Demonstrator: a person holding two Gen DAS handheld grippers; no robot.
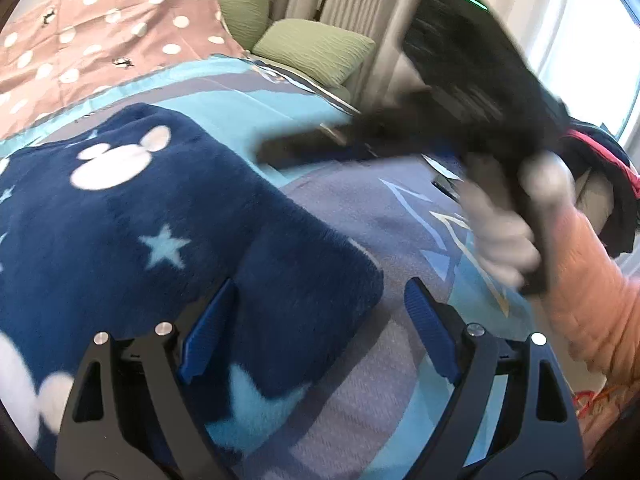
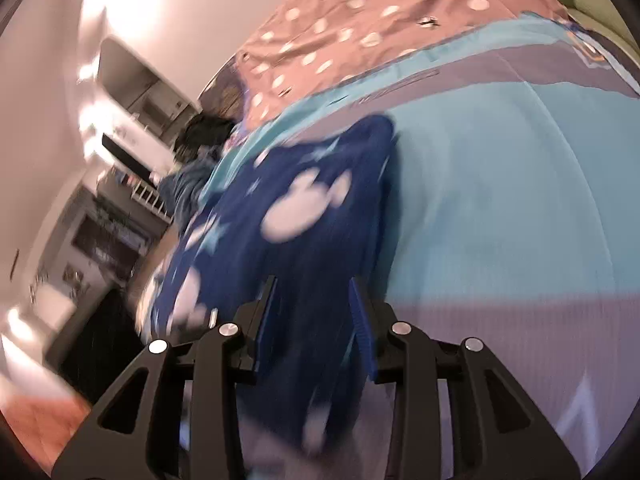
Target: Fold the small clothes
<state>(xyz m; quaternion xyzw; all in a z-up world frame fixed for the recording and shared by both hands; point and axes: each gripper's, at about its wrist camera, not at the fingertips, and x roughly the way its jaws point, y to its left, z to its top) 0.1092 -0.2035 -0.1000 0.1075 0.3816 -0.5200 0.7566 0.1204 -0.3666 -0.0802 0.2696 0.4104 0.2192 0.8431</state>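
A navy fleece garment (image 1: 168, 220) printed with white mouse heads and pale stars lies on the blue bedspread (image 1: 360, 216), filling the left wrist view from nine to six o'clock. The left gripper (image 1: 316, 328) hangs over its edge, jaws wide apart, holding nothing. At three o'clock, the blurred right gripper (image 2: 314, 308) is partly parted; whether it grips the fleece cannot be told.

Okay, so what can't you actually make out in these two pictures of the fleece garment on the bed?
- Left wrist view: the navy fleece garment with white mouse heads and stars runs off the left and bottom edges, so its full shape is unknown.
- Left wrist view: the right claw is motion-blurred, so its state is unclear.
- Right wrist view: the whole frame is smeared, so whether the right claw pinches the fleece is uncertain.
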